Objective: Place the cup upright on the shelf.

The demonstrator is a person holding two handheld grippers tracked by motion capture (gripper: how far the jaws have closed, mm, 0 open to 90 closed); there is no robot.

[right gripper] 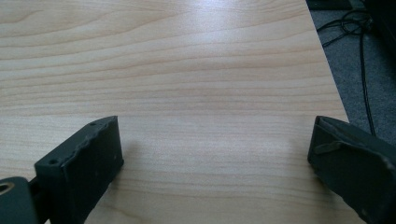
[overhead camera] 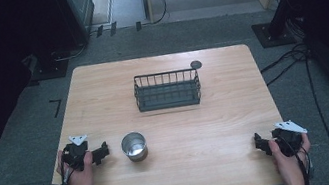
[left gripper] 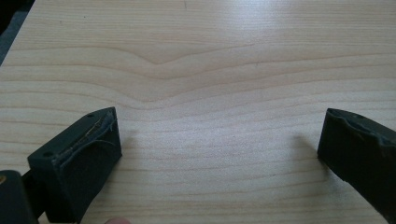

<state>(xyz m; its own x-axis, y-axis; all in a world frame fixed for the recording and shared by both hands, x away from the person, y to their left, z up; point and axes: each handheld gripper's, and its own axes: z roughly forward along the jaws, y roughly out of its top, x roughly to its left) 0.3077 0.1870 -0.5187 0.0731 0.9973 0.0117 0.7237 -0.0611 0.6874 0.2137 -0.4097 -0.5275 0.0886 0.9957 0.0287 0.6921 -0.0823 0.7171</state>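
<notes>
A shiny metal cup stands upright on the wooden table, near its front left. Behind it, at the table's middle, sits a dark wire basket with nothing visible inside. A small dark disc lies by the basket's far right corner. My left gripper rests low at the front left, just left of the cup, and it is open over bare wood. My right gripper sits at the front right corner, open with nothing between its black jaws.
The table's right edge runs close to my right gripper, with grey carpet and black cables beyond it. Dark stands and furniture ring the table on the floor.
</notes>
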